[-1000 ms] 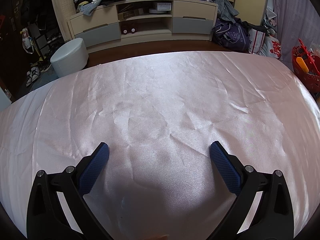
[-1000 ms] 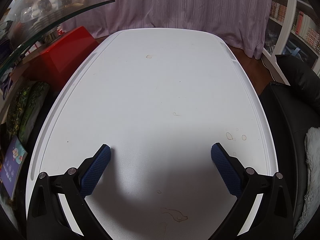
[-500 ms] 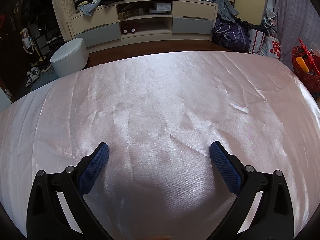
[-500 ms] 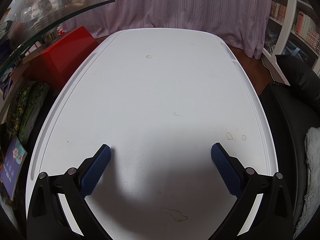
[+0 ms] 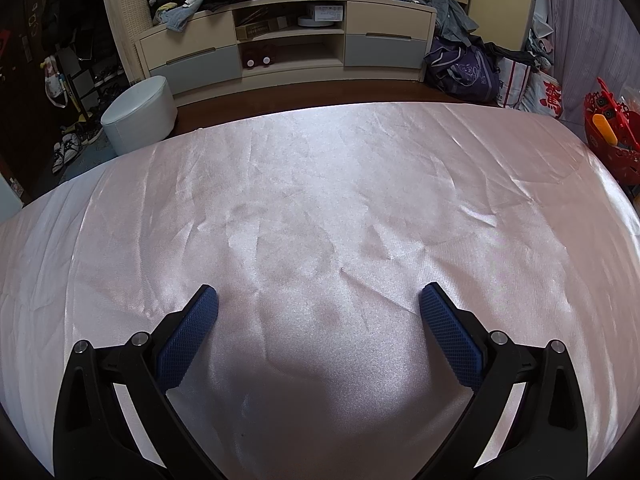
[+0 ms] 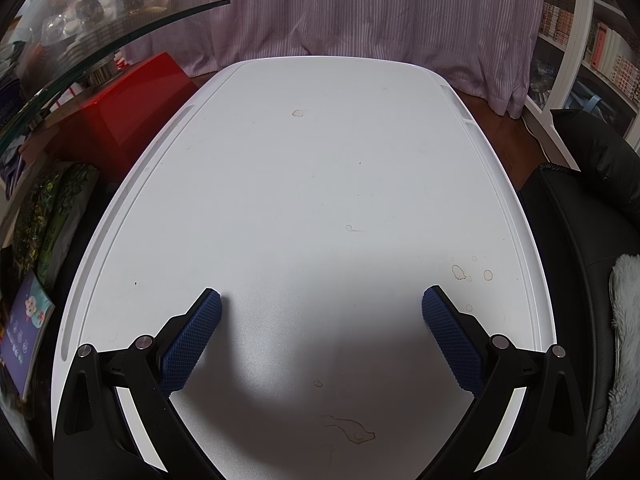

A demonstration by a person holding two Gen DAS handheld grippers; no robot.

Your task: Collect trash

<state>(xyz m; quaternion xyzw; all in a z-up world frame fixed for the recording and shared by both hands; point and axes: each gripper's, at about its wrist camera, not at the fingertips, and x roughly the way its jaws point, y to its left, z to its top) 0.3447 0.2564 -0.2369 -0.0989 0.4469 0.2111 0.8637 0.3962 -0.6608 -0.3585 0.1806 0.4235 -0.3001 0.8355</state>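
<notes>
Two grippers hover with their jaws spread wide and nothing between them. The left gripper hangs over a pink satin cloth that covers its surface from edge to edge; the cloth is creased but bears nothing. The right gripper hangs over a white tray-like surface with grooved long edges, marked only by dried ring stains near its right edge and another stain at its near edge.

No trash shows in either view, so its place cannot be told, nor which way it lies from the jaws, nor its long axis, nor which hand is nearer. My judgement is that the task stands at its very start or its end, and that the next move calls for turning the cameras to find a piece of trash before any reach. A red box sits beside the left edge of the white surface.
</notes>
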